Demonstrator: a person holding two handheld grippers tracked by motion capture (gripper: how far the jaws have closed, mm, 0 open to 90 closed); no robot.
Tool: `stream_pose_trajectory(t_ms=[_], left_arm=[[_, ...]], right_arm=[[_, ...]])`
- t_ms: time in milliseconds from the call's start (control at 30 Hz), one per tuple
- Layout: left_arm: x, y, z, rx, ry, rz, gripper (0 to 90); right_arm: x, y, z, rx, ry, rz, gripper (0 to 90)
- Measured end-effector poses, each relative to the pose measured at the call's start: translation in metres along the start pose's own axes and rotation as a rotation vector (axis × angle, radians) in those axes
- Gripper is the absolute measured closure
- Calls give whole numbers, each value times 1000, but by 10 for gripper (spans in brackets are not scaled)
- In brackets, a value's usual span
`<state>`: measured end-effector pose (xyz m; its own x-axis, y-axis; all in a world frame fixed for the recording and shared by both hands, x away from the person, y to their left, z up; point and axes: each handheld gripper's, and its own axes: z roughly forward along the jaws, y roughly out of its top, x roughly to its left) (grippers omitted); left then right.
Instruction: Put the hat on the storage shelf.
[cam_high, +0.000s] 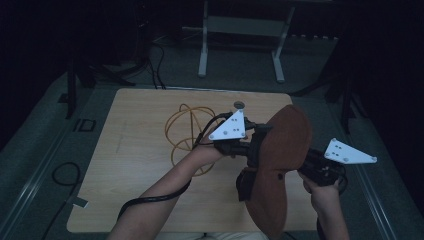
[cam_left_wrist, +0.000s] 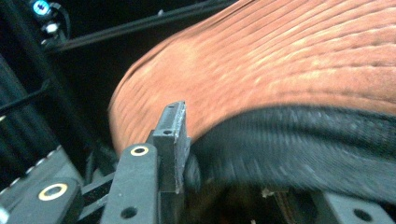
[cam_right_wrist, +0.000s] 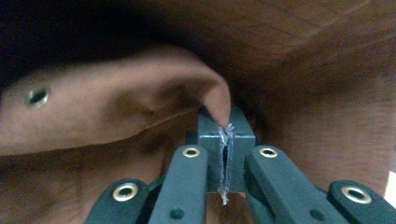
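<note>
The brown brimmed hat (cam_high: 280, 160) hangs in the air above the table's near right corner, between both grippers. The right gripper (cam_right_wrist: 225, 154) has its jaws pinched together on a fold of the crown; the left gripper (cam_left_wrist: 187, 154) stands part open around the black-edged brim. If the left lets go, the hat may sag and twist free. Beneath lies a pale wooden table (cam_high: 135, 165) bearing a coiled yellow cable (cam_high: 185, 132), in a dark room with a white metal stand (cam_high: 240, 45).
</note>
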<state>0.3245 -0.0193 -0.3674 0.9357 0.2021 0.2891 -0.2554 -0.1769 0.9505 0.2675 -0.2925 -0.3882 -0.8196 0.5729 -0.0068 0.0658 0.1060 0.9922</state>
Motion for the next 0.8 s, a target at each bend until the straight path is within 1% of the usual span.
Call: stream_pose_trajectory(t_ms=[33,100,133,167,200,233,267,300,333,400,433,500,533,567,600,667,700,733,767,800], left_arm=[[1,1,-2,10,9,-4,575],[2,3,-8,26,26,-17,561],[3,3,-11,35,37,-27,534],[4,4,-15,36,50,-33,525],[6,4,-19,32,59,-45,525],[7,4,-23,28,67,-63,522],[8,4,-27,31,76,-75,511],[9,4,-31,44,91,-79,486],[8,5,-36,55,103,-70,486],[7,7,-44,72,119,-72,480],[6,7,-48,84,123,-75,465],[3,9,-57,117,147,-66,455],[0,9,-66,133,155,-68,435],[-2,9,-71,143,170,-69,407],[-4,9,-76,140,175,-67,376],[-9,8,-88,152,198,-67,358],[-12,7,-94,155,202,-66,323],[-14,5,-99,166,207,-65,310],[-16,3,-105,169,217,-69,302],[-18,1,-111,180,217,-83,287]], right_arm=[[-1,2,-2,-7,-16,-4,879],[-4,2,-4,-15,-32,4,880],[-5,3,-5,-20,-40,10,879],[-7,3,-6,-24,-46,18,879],[-7,3,-6,-24,-46,18,879],[-8,4,-8,-28,-56,19,880],[-9,5,-10,-39,-62,20,879],[-11,8,-14,-52,-74,22,880],[-11,8,-14,-52,-74,22,880],[-13,12,-18,-69,-84,16,880],[-14,14,-20,-72,-88,17,880],[-16,20,-22,-86,-107,14,880],[-17,23,-23,-91,-113,9,879],[-19,28,-24,-99,-129,9,879],[-20,31,-24,-106,-129,9,879],[-23,35,-23,-120,-134,12,879],[-24,37,-22,-123,-137,14,879],[-25,39,-21,-125,-136,14,879],[-26,40,-20,-128,-139,14,879],[-27,42,-18,-129,-143,11,879]])
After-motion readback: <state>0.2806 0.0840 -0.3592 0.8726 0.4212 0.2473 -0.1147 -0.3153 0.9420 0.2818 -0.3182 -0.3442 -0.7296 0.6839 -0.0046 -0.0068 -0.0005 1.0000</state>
